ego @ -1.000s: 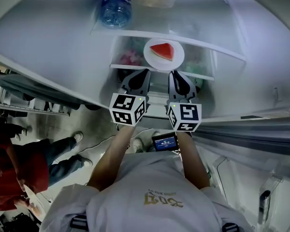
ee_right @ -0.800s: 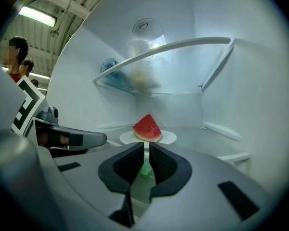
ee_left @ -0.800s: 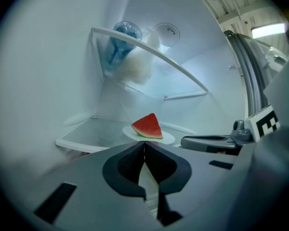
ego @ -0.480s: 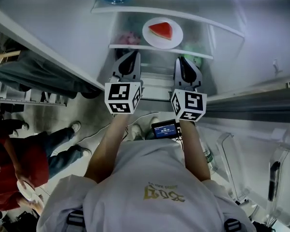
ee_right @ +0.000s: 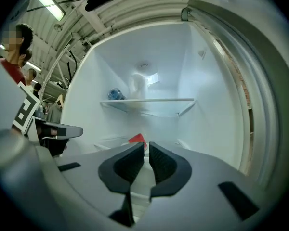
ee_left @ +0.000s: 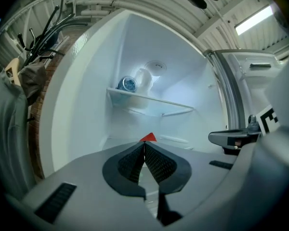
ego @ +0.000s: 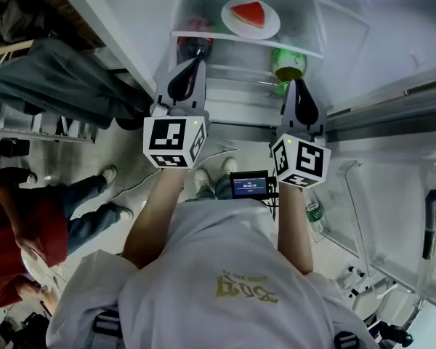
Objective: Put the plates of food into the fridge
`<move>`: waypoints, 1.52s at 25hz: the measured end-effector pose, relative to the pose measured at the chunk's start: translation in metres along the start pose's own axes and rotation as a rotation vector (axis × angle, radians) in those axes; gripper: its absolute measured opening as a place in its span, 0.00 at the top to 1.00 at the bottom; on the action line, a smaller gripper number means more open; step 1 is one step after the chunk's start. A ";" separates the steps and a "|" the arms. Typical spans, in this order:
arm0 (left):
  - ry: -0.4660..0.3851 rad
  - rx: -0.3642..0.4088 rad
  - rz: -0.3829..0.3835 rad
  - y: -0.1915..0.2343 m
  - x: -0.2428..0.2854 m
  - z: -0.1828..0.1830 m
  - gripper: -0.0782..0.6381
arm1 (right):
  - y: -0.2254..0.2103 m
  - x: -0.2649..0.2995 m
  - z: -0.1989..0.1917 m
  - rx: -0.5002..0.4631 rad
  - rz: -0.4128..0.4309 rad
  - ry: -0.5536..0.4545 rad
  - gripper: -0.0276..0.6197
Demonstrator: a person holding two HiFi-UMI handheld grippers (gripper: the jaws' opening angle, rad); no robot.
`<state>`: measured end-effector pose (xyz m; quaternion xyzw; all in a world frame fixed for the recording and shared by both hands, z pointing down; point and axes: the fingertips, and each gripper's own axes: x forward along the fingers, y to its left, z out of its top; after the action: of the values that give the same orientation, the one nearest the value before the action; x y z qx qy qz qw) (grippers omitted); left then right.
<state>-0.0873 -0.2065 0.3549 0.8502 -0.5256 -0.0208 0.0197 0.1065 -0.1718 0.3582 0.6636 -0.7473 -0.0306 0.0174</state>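
- The plate (ego: pixel 251 18) with the watermelon slice (ego: pixel 249 13) sits on a fridge shelf (ego: pixel 203 36) at the top of the head view, so I judge this plate as delivered.
- My left gripper (ego: pixel 195 60) is empty, its jaws pressed together at the tips, and it sits below the shelf, well apart from the plate.
- My right gripper (ego: pixel 298 87) is empty too, jaws drawn in to a thin slit with nothing between them. It is at centre right, just below a green item (ego: pixel 288 62) on the lower level.
- The step in hand looks like backing out of the fridge, so I would pull both grippers straight back and level, under the shelf lip rather than up into it.
- I would mind the right side, where the door shelves (ego: pixel 392 217) at right of the frame stand close to that arm.
- Before turning away I would check that the plate lies flat and not over the shelf edge. From here it seems fully on.
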 end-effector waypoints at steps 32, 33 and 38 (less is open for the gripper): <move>-0.070 0.071 0.098 -0.117 -0.198 0.012 0.88 | -0.003 -0.225 0.011 0.025 0.081 -0.087 0.92; -0.067 0.073 0.096 -0.121 -0.202 0.011 0.88 | -0.002 -0.227 0.009 0.028 0.085 -0.083 0.92; -0.065 0.064 0.092 -0.130 -0.207 0.011 0.88 | 0.004 -0.234 0.004 0.028 0.100 -0.066 0.92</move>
<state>-0.0648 0.0366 0.3395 0.8243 -0.5649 -0.0305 -0.0236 0.1300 0.0608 0.3582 0.6243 -0.7800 -0.0410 -0.0151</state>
